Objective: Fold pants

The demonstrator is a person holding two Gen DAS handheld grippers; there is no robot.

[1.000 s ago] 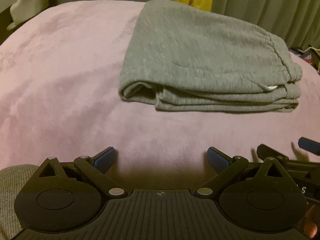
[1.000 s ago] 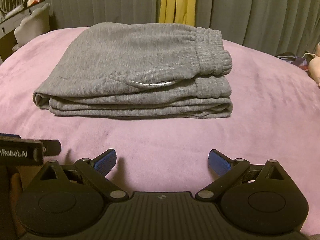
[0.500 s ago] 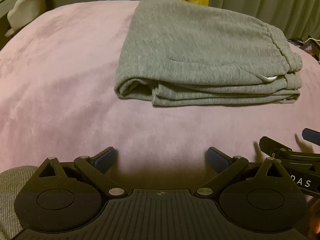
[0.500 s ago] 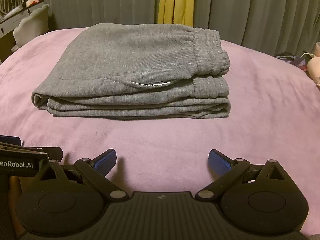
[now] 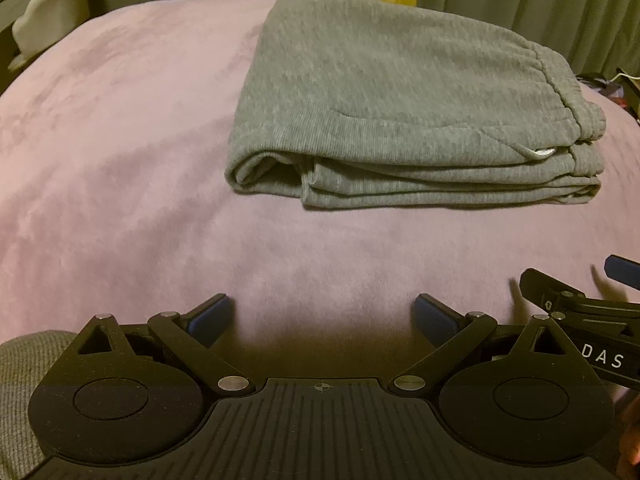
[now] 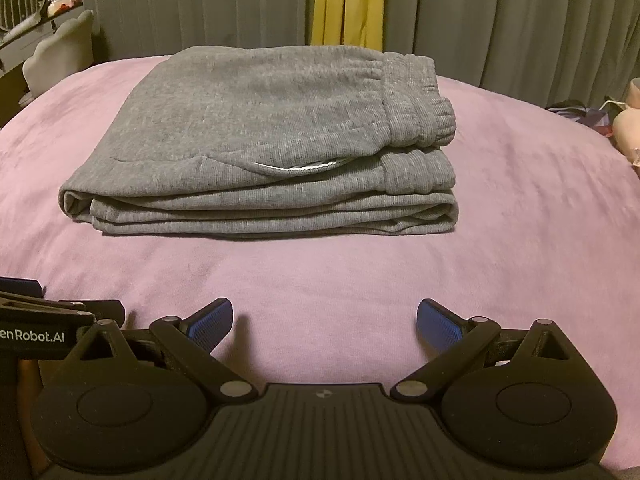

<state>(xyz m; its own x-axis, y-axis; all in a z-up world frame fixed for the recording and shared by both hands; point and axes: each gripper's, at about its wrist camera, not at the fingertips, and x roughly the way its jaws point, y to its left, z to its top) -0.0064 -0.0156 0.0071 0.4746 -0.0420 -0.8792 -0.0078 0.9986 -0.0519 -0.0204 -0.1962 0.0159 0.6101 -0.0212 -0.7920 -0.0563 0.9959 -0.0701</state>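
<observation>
Change since a second ago: the left gripper (image 5: 322, 316) has crept a little nearer the pants (image 5: 404, 108); the bundle sits larger and lower in its view than it did. From the right gripper (image 6: 324, 318) the view is almost the same as before, only a touch closer.
Pants, place: a grey stack of several layers lying flat on the pink bedspread (image 6: 520, 208), well apart from both grippers, untouched.
Pants, shape: waistband (image 6: 416, 100) at the right end on top, rounded fold at the left end, a white drawstring (image 6: 296, 167) peeking out of the near edge.
Left claw: released, blue pads (image 5: 210, 318) spread wide, nothing between them.
Right claw: released too, pads (image 6: 438, 322) wide apart, empty.
Grippers to each other: side by side near the front edge of the bed; each shows at the border of the other's view.
Meaning for the task: judged from the tidy stack and the idle claws, the folding looks finished or nearly so. Nothing has shifted in the cloth. Possibly a last tuck of the drawstring remains; cannot be sure.
Surroundings: grey curtains (image 6: 520, 20) behind the bed with a yellow strip (image 6: 348, 0) between them; a pale chair back (image 6: 60, 60) at far left; pinkish things and dark clutter (image 6: 576, 114) at far right, too small to name.
In the way: nothing lies between grippers and pants, only bare bedspread.
Risk: the soft top layer could slide if nudged from the near side.
</observation>
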